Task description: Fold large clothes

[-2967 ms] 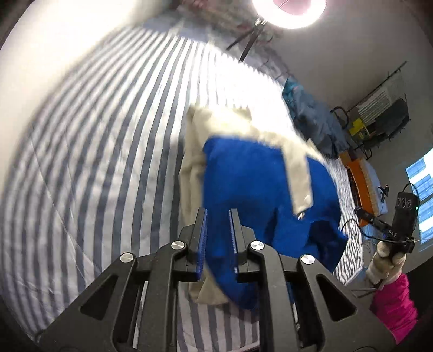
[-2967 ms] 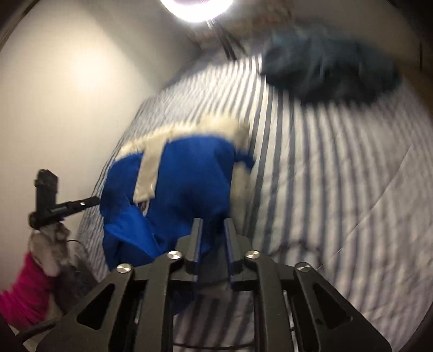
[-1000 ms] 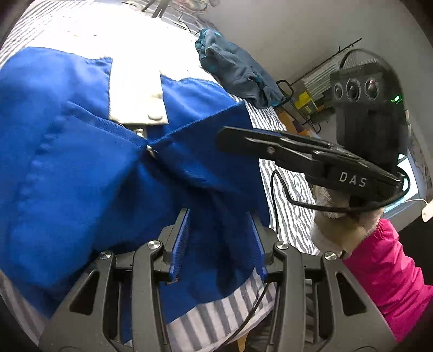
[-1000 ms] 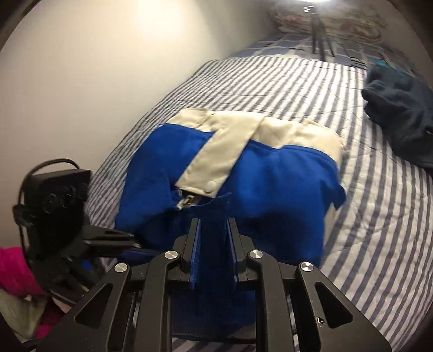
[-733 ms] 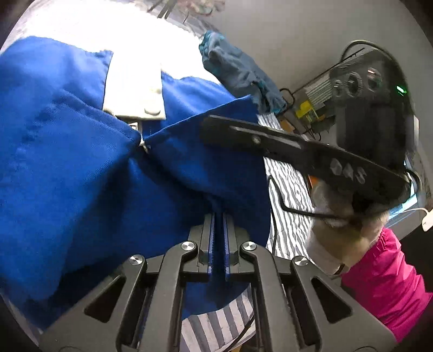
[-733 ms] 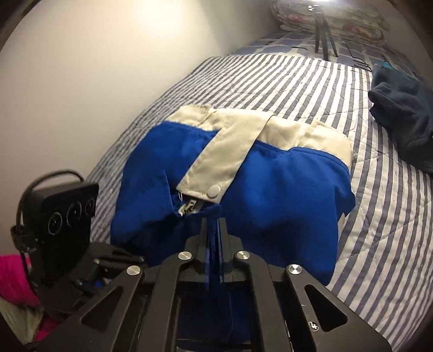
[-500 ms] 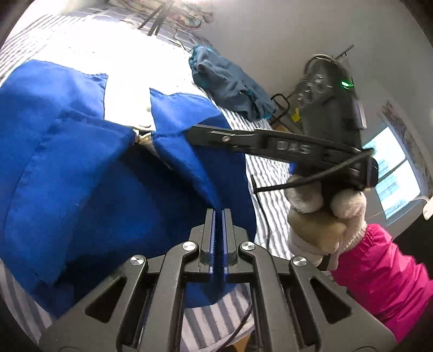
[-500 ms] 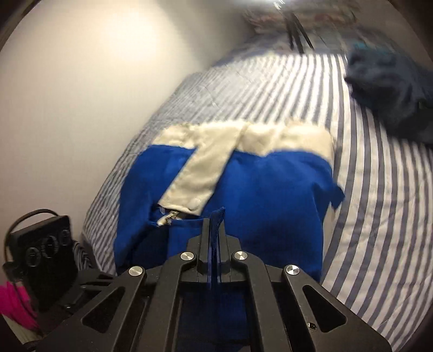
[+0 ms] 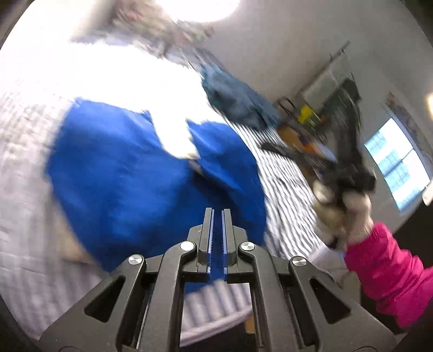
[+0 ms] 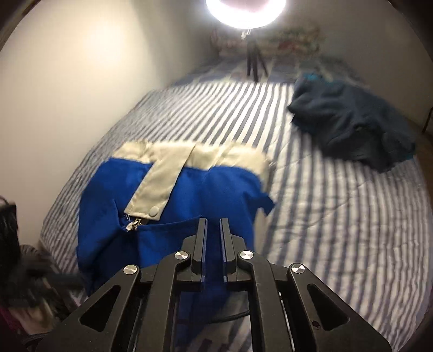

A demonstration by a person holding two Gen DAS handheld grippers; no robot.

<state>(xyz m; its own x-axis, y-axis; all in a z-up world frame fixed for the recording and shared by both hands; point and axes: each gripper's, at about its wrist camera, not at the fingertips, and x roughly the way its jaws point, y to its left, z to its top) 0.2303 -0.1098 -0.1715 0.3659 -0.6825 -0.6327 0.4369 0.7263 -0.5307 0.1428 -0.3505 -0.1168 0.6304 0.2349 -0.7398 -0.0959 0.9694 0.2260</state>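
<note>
The blue jacket (image 10: 211, 189) lies on the near part of the striped bed cover (image 10: 311, 216), close to the wall side. Its cream band (image 10: 189, 154) is turned away from the grippers, and a cream flap (image 10: 155, 184) with one snap runs down toward the zipper (image 10: 135, 223). The left gripper (image 9: 217, 214) is clenched to a thin slit at the jacket's near edge, with blue cloth in the slit, though that view is badly blurred. The right gripper (image 10: 213, 222) has just eased its jaws apart a little. A raised fold of the same blue cloth runs between them and hangs below the tool. From the left wrist, a gloved hand (image 9: 346, 211) in a pink sleeve (image 9: 387, 273) stands off to the right, beside the bed. A heap of dark teal clothing (image 10: 351, 127) lies well apart on the far right of the cover. A ring light (image 10: 245, 10) on its tripod (image 10: 254, 65) glares from the head of the bed. A bright window (image 9: 395, 165) shows beyond the hand.
</note>
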